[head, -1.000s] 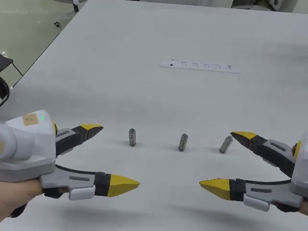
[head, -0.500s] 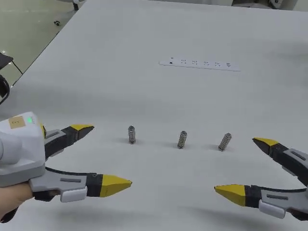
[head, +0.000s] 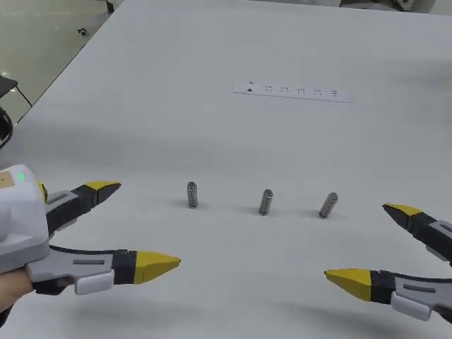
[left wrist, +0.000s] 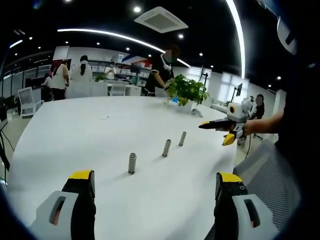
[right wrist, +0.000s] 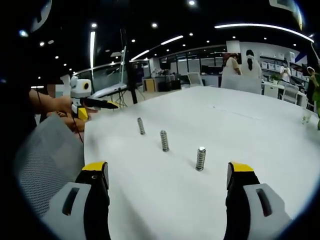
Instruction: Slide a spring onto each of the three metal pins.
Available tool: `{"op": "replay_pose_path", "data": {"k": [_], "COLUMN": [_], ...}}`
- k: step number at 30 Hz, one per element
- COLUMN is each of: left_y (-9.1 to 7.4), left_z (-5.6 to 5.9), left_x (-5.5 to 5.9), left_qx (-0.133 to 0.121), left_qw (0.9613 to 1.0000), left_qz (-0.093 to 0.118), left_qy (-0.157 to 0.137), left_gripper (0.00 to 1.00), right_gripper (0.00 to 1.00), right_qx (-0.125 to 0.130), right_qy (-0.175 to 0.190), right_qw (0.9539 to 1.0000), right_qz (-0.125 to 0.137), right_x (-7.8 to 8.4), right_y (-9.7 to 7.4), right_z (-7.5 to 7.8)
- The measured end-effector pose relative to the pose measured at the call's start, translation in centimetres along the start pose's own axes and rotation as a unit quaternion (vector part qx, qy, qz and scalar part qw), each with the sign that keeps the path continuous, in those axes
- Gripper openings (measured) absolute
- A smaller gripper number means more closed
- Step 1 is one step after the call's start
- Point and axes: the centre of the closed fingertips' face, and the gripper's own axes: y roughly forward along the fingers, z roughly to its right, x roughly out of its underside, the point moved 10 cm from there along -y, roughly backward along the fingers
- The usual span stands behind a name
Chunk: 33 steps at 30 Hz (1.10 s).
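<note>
We hold both tools wide open, w/ nothing between the jaws and nothing touched. The L gripper hangs over the white table at lower left, yellow tips well apart. The R gripper mirrors it at lower right, also spread wide. In the left gripper view the L gripper frames bare tabletop. In the right gripper view the R gripper does the same.

Between the two tools, farther out on the table, three coils stand in a row: left spring, middle spring, right spring. Left one is upright; the middle and right ones lean a bit to the right in the head view. All are clear of the jaws. A power strip lies well beyond them.

Hard to make out: the pins inside the coils. We see only a pale cap on the right spring in the right gripper view. The R gripper body is cut off by the frame edge at lower right, and the L gripper body by the left edge.
</note>
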Motion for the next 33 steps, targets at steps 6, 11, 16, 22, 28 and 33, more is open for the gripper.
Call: {"op": "replay_pose_path", "data": {"k": [6, 11, 16, 22, 28, 33], "left_y": [0.11, 0.42, 0.58, 0.66, 0.59, 0.66], "left_z": [0.03, 0.09, 0.13, 0.28, 0.01, 0.11], "left_x": [0.1, -0.16, -0.2, -0.13, -0.15, -0.35], "left_qx": [0.0, 0.002, 0.003, 0.007, 0.001, 0.003], "left_qw": [1.0, 1.0, 1.0, 1.0, 1.0, 1.0], "left_qz": [-0.002, -0.001, 0.002, -0.003, -0.001, 0.001], "left_qy": [-0.003, -0.001, -0.001, 0.0, 0.001, 0.001], "left_gripper": [0.98, 0.98, 0.98, 0.98, 0.98, 0.98], "right_gripper": [0.99, 0.99, 0.99, 0.99, 0.99, 0.99], "right_qx": [-0.003, 0.0, 0.001, 0.004, 0.005, 0.012], "right_qy": [-0.001, 0.001, 0.0, 0.004, -0.001, 0.004], "right_qw": [1.0, 1.0, 1.0, 1.0, 1.0, 0.9999], "right_qz": [-0.003, -0.002, -0.003, 0.001, 0.001, 0.004], "right_x": [0.05, 0.05, -0.01, -0.14, -0.3, -0.35], "right_y": [0.14, 0.12, 0.19, 0.24, 0.12, -0.07], "right_z": [-0.01, 0.11, 0.16, 0.23, 0.11, 0.53]}}
